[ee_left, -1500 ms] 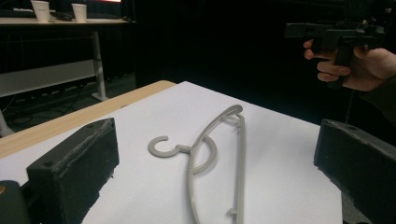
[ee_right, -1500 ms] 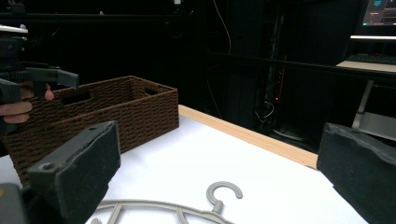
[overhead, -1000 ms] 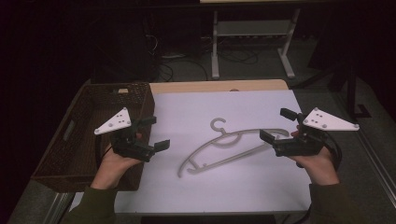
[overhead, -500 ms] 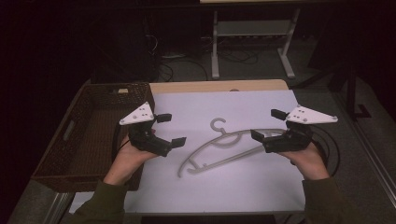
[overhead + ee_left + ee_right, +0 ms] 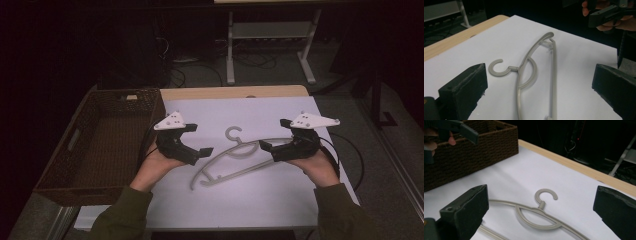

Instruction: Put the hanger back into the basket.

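left gripper (image 5: 197, 140): jaws wide, empty | right gripper (image 5: 275, 135): jaws wide, empty | grey plastic clothes hanger (image 5: 235, 159): flat on white sheet, between both fingertips

Both grippers — left gripper (image 5: 194, 141), right gripper (image 5: 276, 135) — fingers spread.

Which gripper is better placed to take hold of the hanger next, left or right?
Probably the right gripper: its open jaws sit just above the hanger's right end. The left gripper, also open, hovers short of the hanger's left arm, near the basket. It's close, though.
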`<state>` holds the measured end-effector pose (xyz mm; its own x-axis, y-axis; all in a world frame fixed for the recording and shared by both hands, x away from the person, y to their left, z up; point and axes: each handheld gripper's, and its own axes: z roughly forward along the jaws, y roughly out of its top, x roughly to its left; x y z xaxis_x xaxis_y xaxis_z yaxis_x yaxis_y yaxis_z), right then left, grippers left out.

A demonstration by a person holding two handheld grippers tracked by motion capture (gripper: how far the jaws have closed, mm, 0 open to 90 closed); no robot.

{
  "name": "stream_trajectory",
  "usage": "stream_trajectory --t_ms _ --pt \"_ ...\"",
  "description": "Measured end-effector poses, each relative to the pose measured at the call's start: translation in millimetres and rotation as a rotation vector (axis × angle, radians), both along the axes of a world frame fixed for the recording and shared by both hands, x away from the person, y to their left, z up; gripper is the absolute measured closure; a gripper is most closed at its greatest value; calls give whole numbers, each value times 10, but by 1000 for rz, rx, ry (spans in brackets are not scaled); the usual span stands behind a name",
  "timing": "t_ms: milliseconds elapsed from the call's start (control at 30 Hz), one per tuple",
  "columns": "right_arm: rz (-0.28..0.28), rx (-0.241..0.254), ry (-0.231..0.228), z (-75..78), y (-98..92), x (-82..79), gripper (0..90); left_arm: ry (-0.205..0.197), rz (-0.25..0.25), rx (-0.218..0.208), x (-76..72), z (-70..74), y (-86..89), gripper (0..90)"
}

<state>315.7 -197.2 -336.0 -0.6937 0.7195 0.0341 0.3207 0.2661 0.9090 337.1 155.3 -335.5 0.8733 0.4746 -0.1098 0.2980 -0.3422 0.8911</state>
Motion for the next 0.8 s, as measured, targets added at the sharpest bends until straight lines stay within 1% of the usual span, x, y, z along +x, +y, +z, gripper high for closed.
stream_trajectory --t_ms 33,100,133,167,233,267,300,333,367,400,433,500,567,600,633,700,733,767,800 --pt "2 -7 8 -12 11 10 0 3 3 1 18 -21 -20 0" --pt "3 -13 23 -37 30 33 0 13 8 16 67 -76 -68 0" --pt "4 -16 29 -47 36 41 9 13 8 16 67 -76 -68 0" --pt "4 -16 29 -47 36 41 9 12 11 25 86 -101 -88 0" --pt "3 -34 56 -92 45 60 59 22 18 32 121 -157 -113 0" --pt "3 -34 56 -92 45 60 59 22 18 32 121 -157 -113 0" --pt "-5 -43 86 -123 45 66 113 25 22 43 144 -197 -114 0" --pt "-7 -47 91 -135 42 72 130 25 22 43 144 -197 -114 0" --pt "-7 -53 99 -159 37 82 145 35 30 48 162 -238 -112 0" --pt "-9 -54 116 -170 41 84 163 40 33 50 168 -256 -112 0" --pt "-6 -60 127 -189 42 89 193 40 37 51 180 -277 -109 0" --pt "-10 -90 152 -238 48 100 248 45 42 54 196 -302 -104 0" --pt "-7 -106 170 -289 58 104 319 47 44 53 203 -315 -105 0" --pt "-7 -106 170 -289 58 104 319 47 46 54 212 -327 -104 0" --pt "-4 -115 198 -341 71 116 392 50 46 59 219 -343 -101 0" --pt "-1 -123 213 -384 84 132 460 54 50 60 224 -359 -95 0" --pt "3 -134 228 -411 93 139 498 56 51 57 226 -363 -93 0" --pt "3 -134 228 -411 93 139 498 56 51 57 226 -363 -93 0" --pt "-2 -149 253 -446 128 135 571 60 55 58 228 -371 -86 0"
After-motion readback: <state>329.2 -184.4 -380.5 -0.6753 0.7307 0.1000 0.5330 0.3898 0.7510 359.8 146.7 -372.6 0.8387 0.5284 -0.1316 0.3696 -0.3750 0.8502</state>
